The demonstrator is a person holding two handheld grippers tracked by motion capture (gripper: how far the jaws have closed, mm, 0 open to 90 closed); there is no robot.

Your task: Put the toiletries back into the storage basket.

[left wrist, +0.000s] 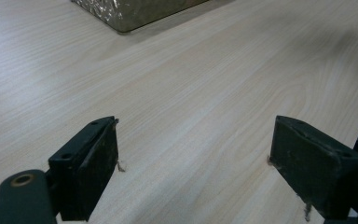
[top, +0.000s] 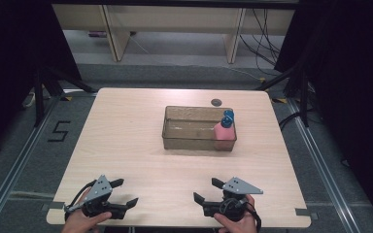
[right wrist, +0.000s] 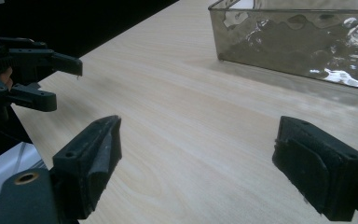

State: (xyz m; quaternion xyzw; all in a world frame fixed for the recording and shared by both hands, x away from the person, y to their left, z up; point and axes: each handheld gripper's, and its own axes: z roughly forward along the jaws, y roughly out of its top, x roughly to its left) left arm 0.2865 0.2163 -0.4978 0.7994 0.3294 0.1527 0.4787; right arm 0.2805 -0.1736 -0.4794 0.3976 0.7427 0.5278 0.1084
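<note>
A smoky clear plastic bin (top: 175,130) stands on the wooden table (top: 126,136), a little right of its middle. Inside the bin's right end stands a pink bottle (top: 224,134) with a blue cap (top: 228,118). Held by a hand at the near left edge, my left gripper (top: 127,191) is open and empty, and its own view has the jaws wide apart over bare wood (left wrist: 193,140) with the bin's corner (left wrist: 130,11) ahead. My right gripper (top: 205,189) is open and empty at the near edge. Its view (right wrist: 196,140) faces the bin wall (right wrist: 298,42) and the left gripper (right wrist: 51,79).
A small dark round grommet (top: 216,102) sits in the table behind the bin. Black stand legs (top: 41,92) and curtains flank the table on both sides. A "5" mark (top: 58,131) is on the floor at left. Cables (top: 264,39) lie on the floor beyond.
</note>
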